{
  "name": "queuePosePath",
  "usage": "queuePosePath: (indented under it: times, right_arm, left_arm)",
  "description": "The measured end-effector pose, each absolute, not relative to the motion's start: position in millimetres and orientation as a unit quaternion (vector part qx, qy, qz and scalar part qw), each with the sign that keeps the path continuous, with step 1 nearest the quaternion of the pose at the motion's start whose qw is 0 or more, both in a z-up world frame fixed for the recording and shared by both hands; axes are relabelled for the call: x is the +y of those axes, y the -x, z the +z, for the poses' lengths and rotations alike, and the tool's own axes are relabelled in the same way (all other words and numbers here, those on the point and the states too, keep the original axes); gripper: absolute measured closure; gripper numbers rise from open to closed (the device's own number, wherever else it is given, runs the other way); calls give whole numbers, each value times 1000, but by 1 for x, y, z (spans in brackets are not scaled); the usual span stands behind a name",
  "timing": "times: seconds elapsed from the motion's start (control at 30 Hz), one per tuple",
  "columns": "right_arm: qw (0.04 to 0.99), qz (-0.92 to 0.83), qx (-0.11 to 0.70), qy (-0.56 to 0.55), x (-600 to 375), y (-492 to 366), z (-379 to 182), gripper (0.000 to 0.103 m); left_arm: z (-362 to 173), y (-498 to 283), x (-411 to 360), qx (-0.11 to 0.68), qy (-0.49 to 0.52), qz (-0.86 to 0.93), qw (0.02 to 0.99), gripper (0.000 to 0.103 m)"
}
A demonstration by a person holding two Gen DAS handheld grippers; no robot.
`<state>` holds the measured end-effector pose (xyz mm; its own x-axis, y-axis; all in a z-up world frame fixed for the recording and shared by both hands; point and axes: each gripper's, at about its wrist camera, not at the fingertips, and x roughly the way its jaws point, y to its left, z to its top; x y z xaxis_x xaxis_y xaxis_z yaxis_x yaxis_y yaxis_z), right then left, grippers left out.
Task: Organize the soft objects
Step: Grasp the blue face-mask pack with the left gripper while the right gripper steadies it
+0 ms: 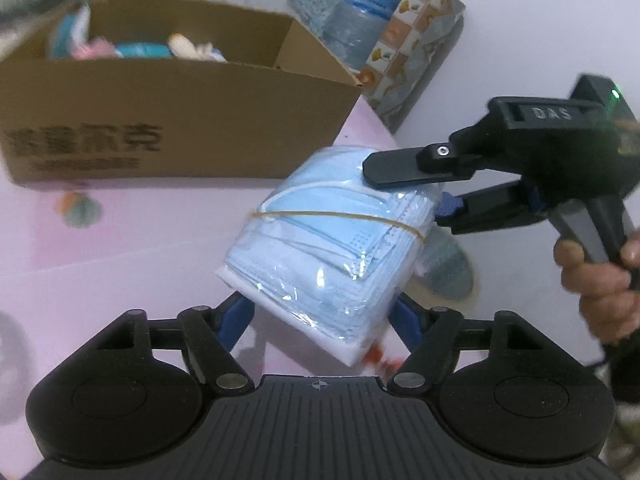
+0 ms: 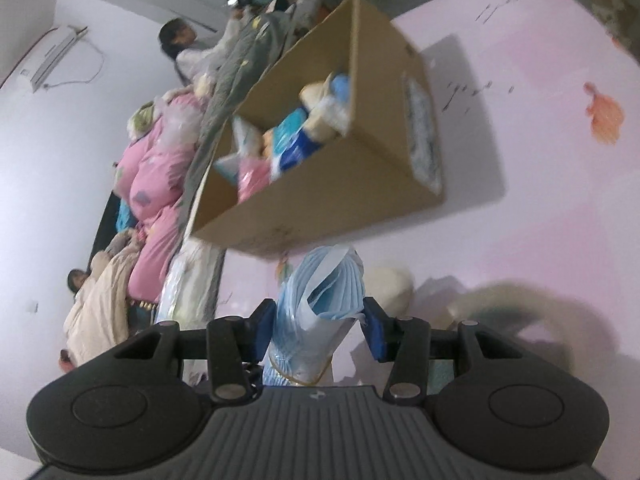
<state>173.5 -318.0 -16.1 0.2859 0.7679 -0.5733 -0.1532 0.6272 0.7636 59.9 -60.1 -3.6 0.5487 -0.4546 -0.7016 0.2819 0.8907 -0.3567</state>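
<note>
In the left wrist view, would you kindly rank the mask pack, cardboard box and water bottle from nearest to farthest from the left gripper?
1. Mask pack, between the left gripper's fingers.
2. Cardboard box, behind, upper left.
3. Water bottle, beyond the box, upper right.

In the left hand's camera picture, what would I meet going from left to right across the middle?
Cardboard box → bundle of blue face masks → the right gripper, its fingers closed on the bundle's far end → the person's hand on its handle.
</note>
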Motion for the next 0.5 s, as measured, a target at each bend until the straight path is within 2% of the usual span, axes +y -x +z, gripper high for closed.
queuePosePath:
  times: [0.07,0.23,0.5]
  right_arm:
    - [736,321,514,-303,-309,-161,-18,60]
    - [722,329,527,-304,-289,-140,-31,60]
    - [691,348,565,-288,-245,-128,-52,60]
  left_arm:
    - [3,-42,-52,419,69,-201,883,14]
    - [14,-9,-38,394,20,-189,899,4]
    - [-4,-22,-42,402,-6,-179,898,4]
